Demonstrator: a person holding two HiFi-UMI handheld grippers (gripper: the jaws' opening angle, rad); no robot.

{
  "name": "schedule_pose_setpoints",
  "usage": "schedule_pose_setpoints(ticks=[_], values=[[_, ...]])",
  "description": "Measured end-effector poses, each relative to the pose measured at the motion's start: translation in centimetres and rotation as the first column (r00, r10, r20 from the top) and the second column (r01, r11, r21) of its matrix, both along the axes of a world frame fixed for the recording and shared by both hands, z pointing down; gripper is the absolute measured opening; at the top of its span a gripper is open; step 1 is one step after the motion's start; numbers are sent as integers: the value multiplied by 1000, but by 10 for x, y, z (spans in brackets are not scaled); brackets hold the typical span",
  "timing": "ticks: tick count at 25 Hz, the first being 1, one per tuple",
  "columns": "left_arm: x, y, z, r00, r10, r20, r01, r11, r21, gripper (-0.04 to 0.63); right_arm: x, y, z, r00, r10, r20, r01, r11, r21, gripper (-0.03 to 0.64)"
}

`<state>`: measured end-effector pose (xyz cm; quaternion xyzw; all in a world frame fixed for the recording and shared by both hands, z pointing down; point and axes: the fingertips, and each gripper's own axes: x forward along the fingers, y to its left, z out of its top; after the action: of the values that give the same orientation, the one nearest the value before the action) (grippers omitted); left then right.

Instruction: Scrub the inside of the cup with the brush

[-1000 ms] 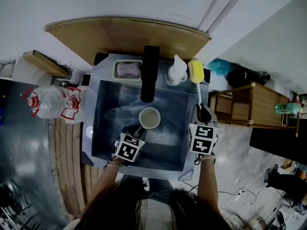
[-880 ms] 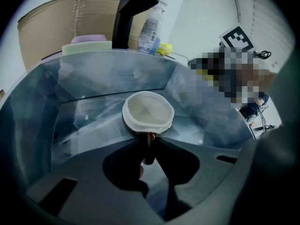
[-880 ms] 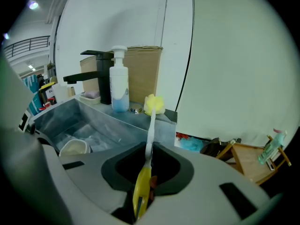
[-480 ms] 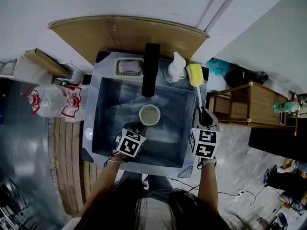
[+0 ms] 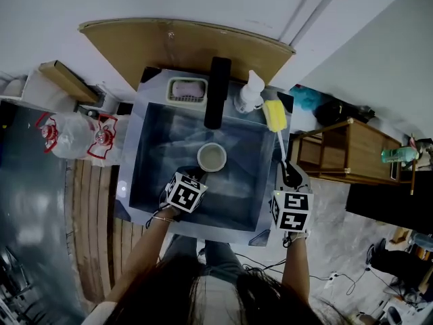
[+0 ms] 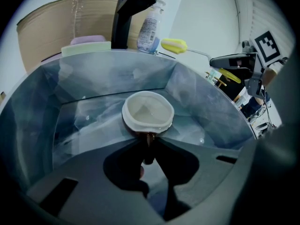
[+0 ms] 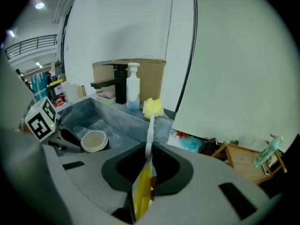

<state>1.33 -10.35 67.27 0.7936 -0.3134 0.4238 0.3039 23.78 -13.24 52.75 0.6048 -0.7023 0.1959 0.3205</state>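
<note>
In the head view, the cup (image 5: 212, 157) is sitting upright on the floor of the sink (image 5: 142, 156), near the middle, mouth facing up. The left gripper (image 5: 195, 177) is reaching in from the near side and meeting the cup at its near edge. The right gripper (image 5: 287, 173) is hovering over the sink's right rim, holding the brush (image 5: 279, 137). The brush's long axis is running away from the person, and its yellow head is lying over the back right corner beside the soap bottle (image 5: 249, 97).

In the left gripper view, the jaws have just been closing and are now standing partly apart, pinching the cup's dark handle (image 6: 148, 138) between them. The cup (image 6: 147, 111) is sitting just beyond the tips with its pale inside open to view. The brush head (image 6: 174, 45) is showing up and to the right, above the sink's far rim.

In the right gripper view, the jaws have just been closing too and are now clamping the yellow grip of the brush (image 7: 149, 130), with the white stem pointing straight ahead to the sponge head (image 7: 153, 108). The cup (image 7: 94, 140) is lying low and to the left of the stem, well apart from the head. So the brush-holding right hand is probably needing to swing the head left and tip it down into the cup
</note>
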Motion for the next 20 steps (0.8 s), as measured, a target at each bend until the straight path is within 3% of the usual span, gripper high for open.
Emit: schedule_pose_setpoints(ticks=[10, 20], values=[[0, 2, -1, 1000, 3, 4, -3, 1000, -7, 74, -10, 29, -10, 994, -99, -54, 96, 994, -49, 58], [1, 1, -2, 1000, 3, 7, -3, 1000, -7, 74, -33, 46, -13, 962, -256, -92, 246, 964, -106, 58]])
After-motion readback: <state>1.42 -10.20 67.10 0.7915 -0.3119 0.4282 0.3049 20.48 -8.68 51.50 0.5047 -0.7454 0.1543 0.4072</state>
